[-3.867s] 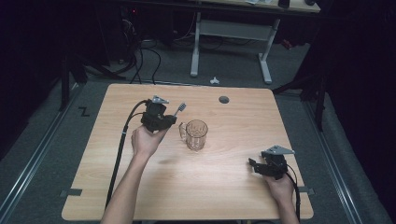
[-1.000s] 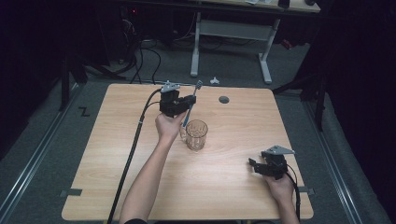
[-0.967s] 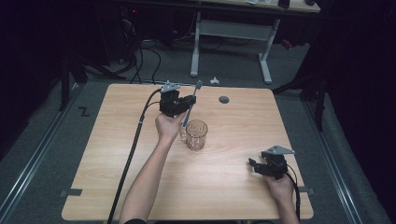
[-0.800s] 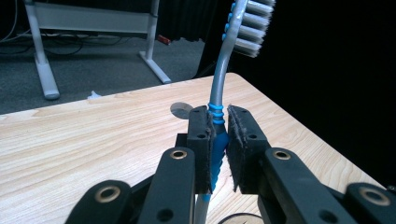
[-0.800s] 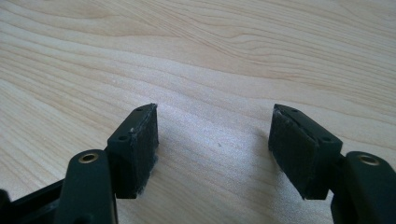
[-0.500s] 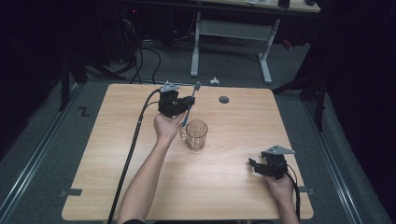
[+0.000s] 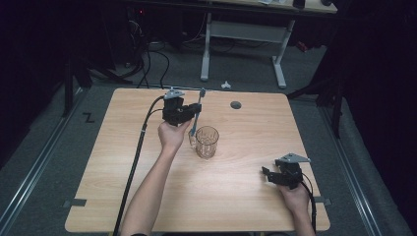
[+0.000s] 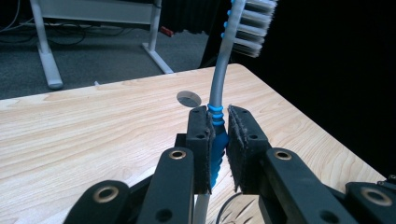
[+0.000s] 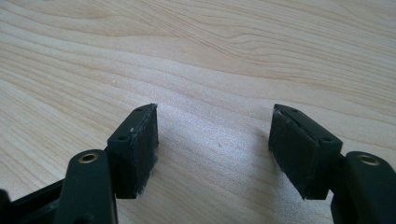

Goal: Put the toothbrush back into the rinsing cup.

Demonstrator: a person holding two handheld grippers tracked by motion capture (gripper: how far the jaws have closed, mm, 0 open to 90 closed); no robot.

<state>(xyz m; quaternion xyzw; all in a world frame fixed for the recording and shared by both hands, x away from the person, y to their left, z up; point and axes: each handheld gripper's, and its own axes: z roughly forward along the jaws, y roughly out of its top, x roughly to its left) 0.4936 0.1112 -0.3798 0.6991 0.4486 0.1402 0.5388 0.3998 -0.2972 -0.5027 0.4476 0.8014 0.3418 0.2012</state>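
left gripper (image 8: 218, 140): jaws pinch the toothbrush (image 8: 219, 100), brush end sticking up past them | cup (image 7: 206, 141): just below-right of jaws | right gripper (image 9: 212, 149): jaws wide, nothing inside | risk: thin handle may slip or knock cup over

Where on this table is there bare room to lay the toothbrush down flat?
Bare wood runs along the table's left side, past the left gripper's cable, and across the near middle between the glass cup and the right gripper. It is crowded where the toothbrush and left hand sit beside the cup.
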